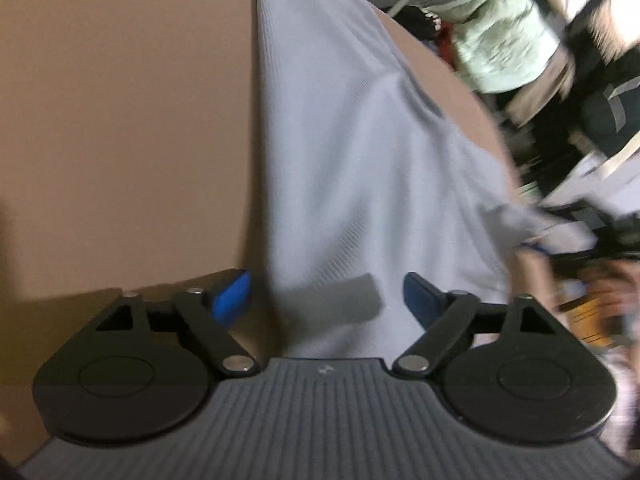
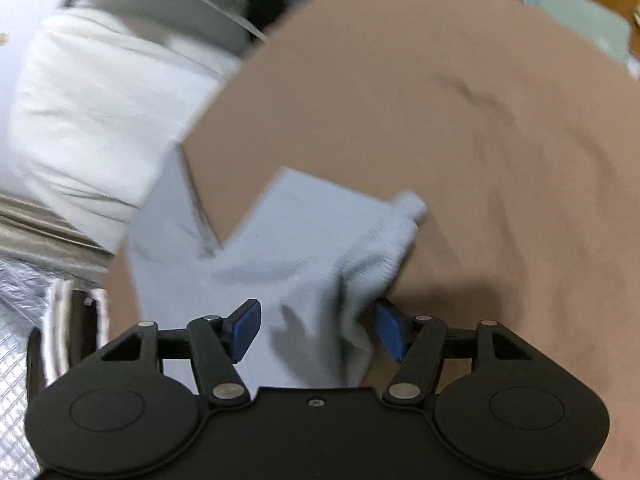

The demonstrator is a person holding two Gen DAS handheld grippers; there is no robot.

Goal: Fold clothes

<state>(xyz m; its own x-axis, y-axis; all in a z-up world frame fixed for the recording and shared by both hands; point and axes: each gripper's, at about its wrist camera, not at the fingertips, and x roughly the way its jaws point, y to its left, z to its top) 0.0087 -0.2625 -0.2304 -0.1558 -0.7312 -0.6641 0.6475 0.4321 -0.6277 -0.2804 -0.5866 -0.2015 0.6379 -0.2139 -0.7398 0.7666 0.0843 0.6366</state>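
A pale blue-grey knit garment (image 1: 352,152) lies on a brown cloth-covered surface (image 1: 120,120), stretching away from me in the left wrist view. My left gripper (image 1: 326,298) is open just above it, its blue pads (image 1: 232,296) on either side of the near edge. In the right wrist view, a bunched fold of the same garment (image 2: 312,248) sits between the spread fingers of my right gripper (image 2: 316,328), which is open; the cloth touches the right pad (image 2: 390,330). The right gripper shows blurred at the left wrist view's right edge (image 1: 560,248).
The brown surface (image 2: 460,120) extends far and right in the right wrist view. White bedding (image 2: 80,100) and silver quilted material (image 2: 20,312) lie off its left edge. A light green garment (image 1: 500,40) and dark clutter sit beyond the far right edge.
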